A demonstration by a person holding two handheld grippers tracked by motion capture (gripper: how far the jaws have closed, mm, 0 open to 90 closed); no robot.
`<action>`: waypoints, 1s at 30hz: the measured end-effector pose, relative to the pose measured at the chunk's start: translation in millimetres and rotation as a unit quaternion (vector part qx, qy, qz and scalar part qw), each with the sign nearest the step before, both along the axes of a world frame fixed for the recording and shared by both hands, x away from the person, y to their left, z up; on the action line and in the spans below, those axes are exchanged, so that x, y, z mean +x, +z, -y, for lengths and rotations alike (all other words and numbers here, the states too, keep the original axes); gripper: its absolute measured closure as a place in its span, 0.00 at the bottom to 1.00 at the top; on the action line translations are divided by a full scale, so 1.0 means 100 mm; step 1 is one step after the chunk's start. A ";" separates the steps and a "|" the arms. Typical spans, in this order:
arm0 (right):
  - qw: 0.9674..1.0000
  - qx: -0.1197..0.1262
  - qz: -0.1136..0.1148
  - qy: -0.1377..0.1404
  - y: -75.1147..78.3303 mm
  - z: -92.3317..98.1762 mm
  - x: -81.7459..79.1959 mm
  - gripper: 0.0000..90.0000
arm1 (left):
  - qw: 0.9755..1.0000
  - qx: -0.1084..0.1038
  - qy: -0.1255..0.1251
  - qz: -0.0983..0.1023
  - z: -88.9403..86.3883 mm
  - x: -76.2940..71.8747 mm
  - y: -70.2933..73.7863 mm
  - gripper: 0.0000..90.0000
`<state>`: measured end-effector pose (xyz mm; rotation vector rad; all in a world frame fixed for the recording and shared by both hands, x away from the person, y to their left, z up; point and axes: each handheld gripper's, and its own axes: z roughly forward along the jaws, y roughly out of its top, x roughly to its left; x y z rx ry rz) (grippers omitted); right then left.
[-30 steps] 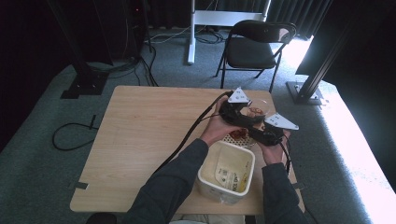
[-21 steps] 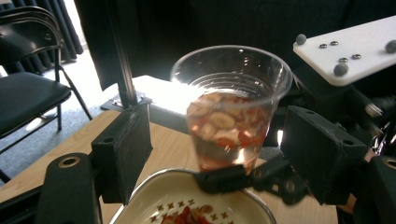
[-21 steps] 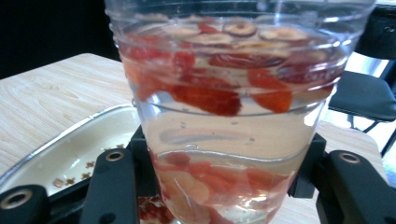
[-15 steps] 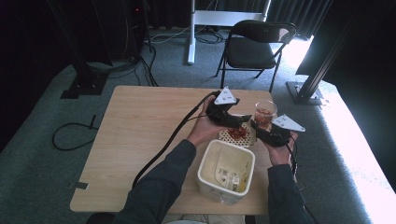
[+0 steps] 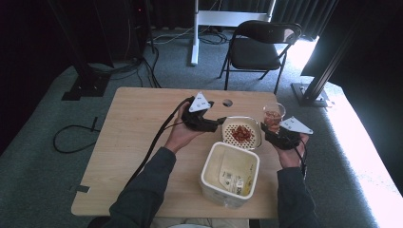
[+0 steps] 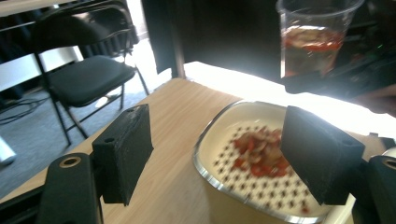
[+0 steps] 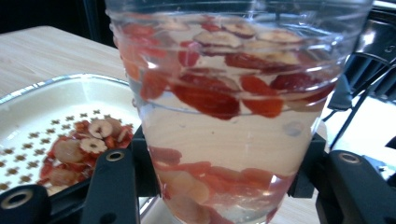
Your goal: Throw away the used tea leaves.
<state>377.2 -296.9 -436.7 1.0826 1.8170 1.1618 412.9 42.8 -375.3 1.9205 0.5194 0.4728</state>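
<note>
A light wooden desk (image 5: 133, 156) with a small round hole (image 5: 227, 102) near its far edge stands on grey carpet (image 5: 43, 180), with a black folding chair (image 5: 259, 47), a white stand (image 5: 197, 28) and black floor cables (image 5: 71, 137) beyond and beside it.

The clear plastic cup (image 7: 224, 116) is looking glossy and smooth, its wall showing wet red and pale fruit slices. Just beside the cup, the perforated strainer tray (image 5: 229, 122) is gleaming like smooth cream plastic with a shiny rim. The worktop (image 5: 138, 123) beneath is showing matt pale wood grain. The left gripper (image 6: 224, 158) fingers (image 6: 123, 149) are appearing rough, matt black, foam-like.
</note>
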 end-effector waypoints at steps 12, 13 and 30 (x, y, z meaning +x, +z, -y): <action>0.999 -0.035 -0.003 -0.014 -0.03 0.08 0.01 0.49 | 0.998 -0.001 0.062 -0.012 -0.56 -0.01 -0.24 0.29; 0.999 -0.036 -0.003 -0.015 -0.03 0.08 0.01 0.49 | 0.998 -0.001 0.065 -0.015 -0.58 -0.01 -0.27 0.29; 0.992 -0.122 -0.005 -0.035 -0.05 0.11 -0.01 0.49 | 0.995 0.003 0.088 -0.038 -0.64 0.01 -0.50 0.29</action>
